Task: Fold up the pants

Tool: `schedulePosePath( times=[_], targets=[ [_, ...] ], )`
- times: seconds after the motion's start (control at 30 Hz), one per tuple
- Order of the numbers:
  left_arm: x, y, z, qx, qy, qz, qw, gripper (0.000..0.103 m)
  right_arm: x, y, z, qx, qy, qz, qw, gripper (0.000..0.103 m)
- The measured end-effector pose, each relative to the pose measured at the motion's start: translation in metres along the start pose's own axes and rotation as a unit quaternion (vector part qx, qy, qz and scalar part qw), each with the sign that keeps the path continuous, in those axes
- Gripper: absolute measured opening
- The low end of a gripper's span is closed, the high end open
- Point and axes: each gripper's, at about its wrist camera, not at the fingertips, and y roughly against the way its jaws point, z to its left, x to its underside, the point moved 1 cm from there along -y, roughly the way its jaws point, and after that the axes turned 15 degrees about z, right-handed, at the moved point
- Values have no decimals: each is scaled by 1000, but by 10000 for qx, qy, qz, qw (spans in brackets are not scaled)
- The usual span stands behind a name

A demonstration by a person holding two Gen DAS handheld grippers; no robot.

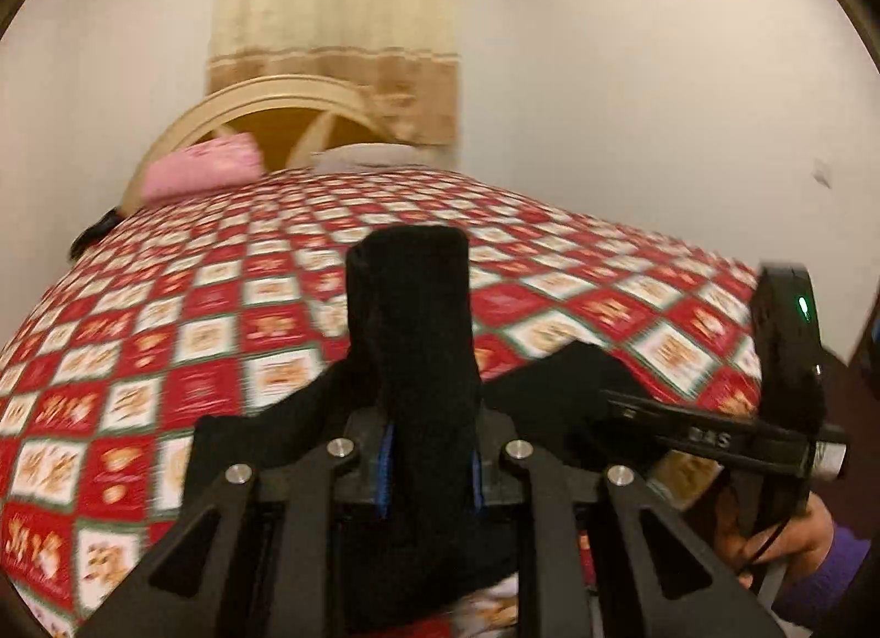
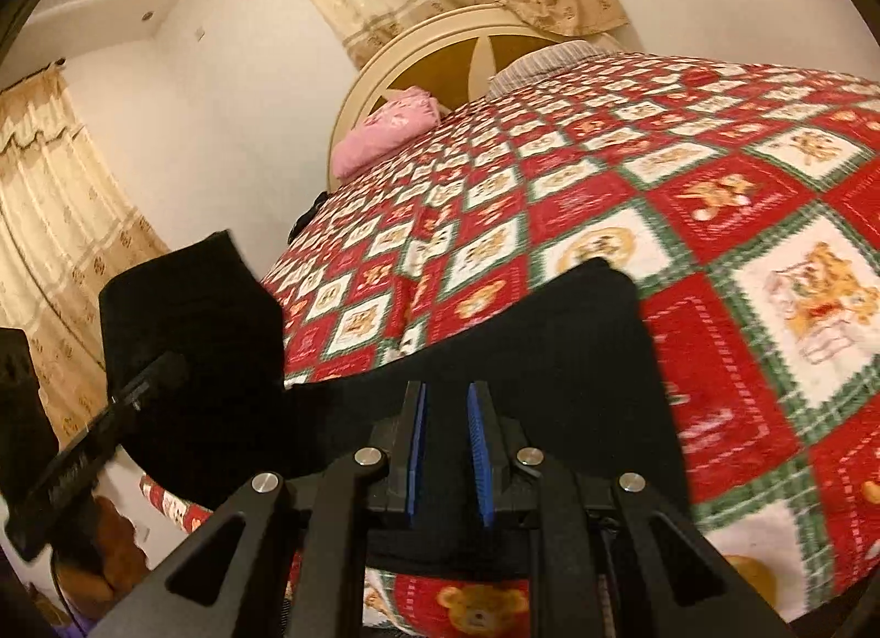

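Covering most of both views: bed (image 2: 715,198), red patchwork quilt. Black pants (image 1: 412,319) lifted off its near edge, bunched in left gripper (image 1: 432,467), jaws narrow on cloth; right gripper (image 2: 446,451) narrow too, cloth apparently pinched between pads. Risk: thick bunch slipping out, fold landing crooked.

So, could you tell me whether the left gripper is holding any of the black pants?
Yes, black pants fabric is bunched between the left gripper pads.
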Motion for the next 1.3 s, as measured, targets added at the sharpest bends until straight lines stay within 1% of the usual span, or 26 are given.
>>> schedulePosePath(
  times=[0.1, 0.17, 0.37, 0.47, 0.5, 0.53, 0.6, 0.63, 0.67, 0.7, 0.73, 0.8, 0.83, 0.9, 0.97, 1.0, 1.03, 1.07, 1.1, 1.13, 1.17, 1.23, 1.3],
  targets=[
    [1, -18, -24, 67, -261, 119, 9996, 21, 2, 4, -13, -19, -127, -19, 9999, 17],
    [6, -35, -35, 53, -417, 292, 9987, 21, 3, 6, -20, -54, -231, -24, 9997, 17],
    [22, -63, -51, 24, -701, 556, 9960, 21, 6, 7, -35, -205, -449, -4, 9988, 17],
    [27, -70, -54, 72, -802, 736, 9940, 24, 7, 5, -37, -203, -488, 21, 9986, 17],
    [29, -71, -55, 76, -807, 790, 9936, 31, 8, 4, -38, -202, -510, 36, 9985, 17],
    [29, -71, -54, 156, -806, 843, 9931, 36, 8, 3, -39, -212, -545, 57, 9983, 17],
    [29, -66, -51, 393, -767, 956, 9917, 66, 8, 2, -41, -238, -589, 88, 9979, 17],
    [28, -64, -50, 440, -741, 989, 9914, 72, 8, 2, -41, -249, -593, 97, 9979, 17],
    [27, -56, -46, 445, -707, 966, 9918, 82, 6, 0, -40, -240, -591, 107, 9979, 17],
    [27, -52, -42, 422, -685, 928, 9924, 85, 6, 1, -40, -234, -586, 117, 9979, 17],
    [26, -46, -36, 402, -651, 887, 9931, 85, 6, 1, -40, -240, -592, 128, 9979, 17],
    [24, -31, -22, 447, -548, 867, 9937, 94, 4, 1, -41, -316, -644, 153, 9973, 17],
    [23, -20, -10, 453, -428, 801, 9948, 96, 3, 2, -43, -415, -705, 179, 9965, 17],
    [23, -5, 7, 398, -214, 636, 9970, 103, 2, 7, -50, -739, -948, 261, 9924, 17],
    [27, 10, 30, 304, 75, 484, 9983, 103, 2, 14, -55, -1154, -1137, 254, 9865, 19],
    [27, 11, 39, 230, 188, 462, 9985, 103, 2, 18, -55, -1321, -1178, 215, 9840, 32],
    [30, 13, 51, 75, 371, 432, 9984, 103, 2, 23, -53, -1470, -1213, 145, 9816, 56],
    [32, 13, 60, -51, 506, 435, 9978, 103, 2, 28, -50, -1515, -1219, 46, 9809, 66],
    [34, 11, 69, -192, 664, 467, 9965, 103, 2, 33, -46, -1496, -1189, -74, 9815, 74],
    [36, 9, 77, -289, 809, 514, 9950, 103, 0, 35, -40, -1468, -1106, -149, 9829, 74],
    [38, 6, 87, -364, 1014, 587, 9924, 103, -1, 36, -36, -1423, -1020, -137, 9845, 74],
    [42, 3, 98, -392, 1264, 646, 9891, 103, -2, 31, -22, -1016, -786, -41, 9917, 73],
    [46, 2, 108, -476, 1496, 681, 9852, 103, 0, 21, -11, -503, -588, 54, 9970, 73]
  ],
)
